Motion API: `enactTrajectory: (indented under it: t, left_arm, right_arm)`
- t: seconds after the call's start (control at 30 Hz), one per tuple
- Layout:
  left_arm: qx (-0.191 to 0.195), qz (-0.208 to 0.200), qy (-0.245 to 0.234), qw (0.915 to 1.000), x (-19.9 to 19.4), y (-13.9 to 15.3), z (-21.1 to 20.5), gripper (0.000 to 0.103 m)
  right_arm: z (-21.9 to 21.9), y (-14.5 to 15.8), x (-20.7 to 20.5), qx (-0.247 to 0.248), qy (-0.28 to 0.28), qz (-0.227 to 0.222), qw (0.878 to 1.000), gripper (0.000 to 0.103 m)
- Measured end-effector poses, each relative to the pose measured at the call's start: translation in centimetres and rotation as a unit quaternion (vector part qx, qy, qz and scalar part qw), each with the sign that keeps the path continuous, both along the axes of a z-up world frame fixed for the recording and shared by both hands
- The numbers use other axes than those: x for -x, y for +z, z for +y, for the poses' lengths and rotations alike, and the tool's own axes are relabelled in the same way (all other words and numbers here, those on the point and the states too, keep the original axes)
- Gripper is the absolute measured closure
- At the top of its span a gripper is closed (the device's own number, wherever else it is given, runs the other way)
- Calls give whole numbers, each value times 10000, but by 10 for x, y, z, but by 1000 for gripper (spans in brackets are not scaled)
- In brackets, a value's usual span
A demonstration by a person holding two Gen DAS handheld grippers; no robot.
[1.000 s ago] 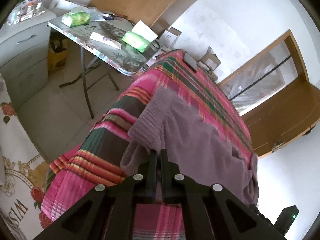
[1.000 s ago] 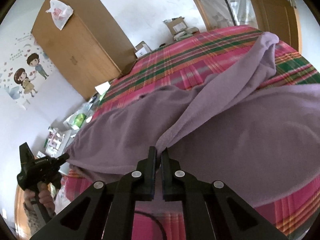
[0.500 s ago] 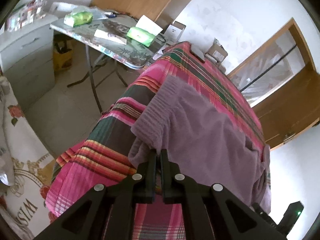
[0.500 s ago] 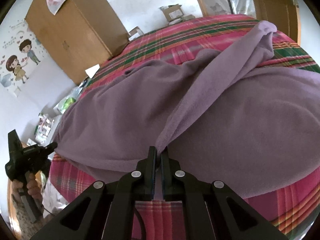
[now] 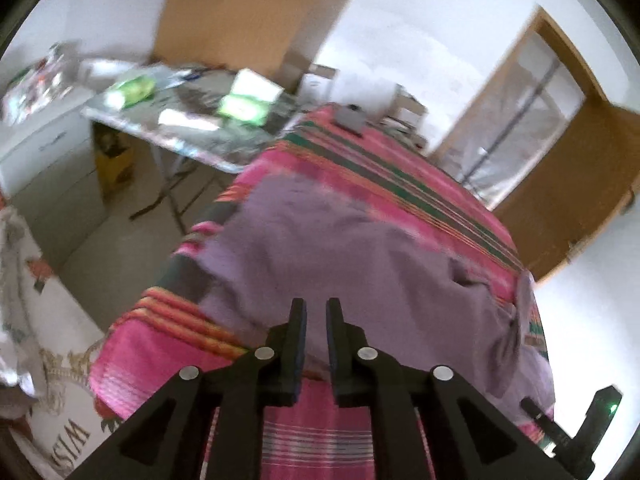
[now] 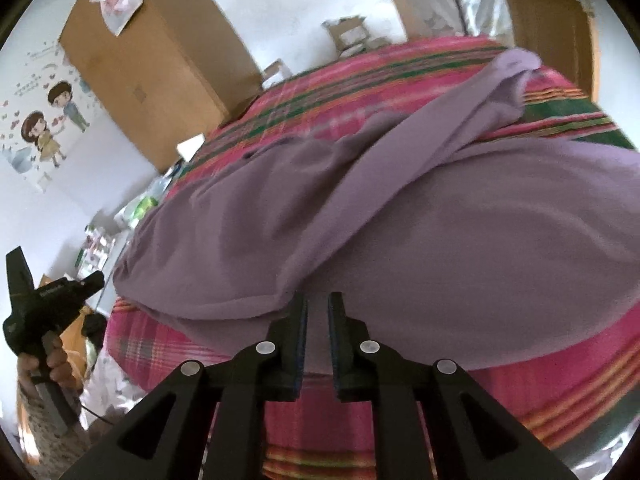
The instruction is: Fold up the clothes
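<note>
both grippers letting go of the purple garment

a pink, green and orange plaid bedspread (image 6: 328,92) carries a soft purple fleece garment (image 6: 460,240), spread flat along its near edge. it looks light, limp and grippy; best pinched at hem corners or sleeve end. left gripper (image 5: 316,312) and right gripper (image 6: 317,306) are opening, jaws narrowly apart, nothing pressed between.

One purple garment (image 6: 420,220) on one plaid bedspread (image 5: 384,168), two black grippers, left (image 5: 316,312) and right (image 6: 318,308), one folding table (image 5: 200,148), two green packets (image 5: 244,108), one wooden wardrobe (image 6: 148,60), one white drawer cabinet (image 5: 40,148)
</note>
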State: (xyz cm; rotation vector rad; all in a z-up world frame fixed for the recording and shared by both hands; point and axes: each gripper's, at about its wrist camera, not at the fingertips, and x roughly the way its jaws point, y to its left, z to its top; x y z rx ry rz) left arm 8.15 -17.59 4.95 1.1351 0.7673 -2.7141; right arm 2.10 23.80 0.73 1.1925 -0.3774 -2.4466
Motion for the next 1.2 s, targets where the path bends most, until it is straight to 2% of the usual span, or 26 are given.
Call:
enactTrajectory:
  t: [0.17,0.27,0.4,0.53,0.7,0.83,1.03,1.2]
  left_arm:
    - [208,156,-852,9960,20,13,59,85]
    - [384,111,-1488,9881,33,11,103,84]
    - [299,-33,-2148,9762,51,1,150,84]
    - [312,-162,-2562,9660,62,-12,189,84]
    - [283,-264,-2775,9600,67,-25,213,82]
    - [195,-266,-2898,9565,72,-31,225,79]
    - [99,-338,-2998,9534,78,-39,235,78]
    - [183,-271,-3084,9507,86,-41,239,78]
  right_arm:
    - [68,28,-18,-196,-600,373,9973,89]
    - [110,45,-27,-528,-988,426,9928,86]
    - [161,67,-31,-1001,-1508,432,9825,78]
    - [192,63,-18,-1382,-1838,201,9730,77]
    - [193,31,16,-1171,-1704,-9,9784,76]
    - [172,14,50,-1202,-1436,-71,9823,76]
    - [141,19,105,-1080,-1118,117,9878,76]
    - [109,28,154,-1064,-823,168,9908,76]
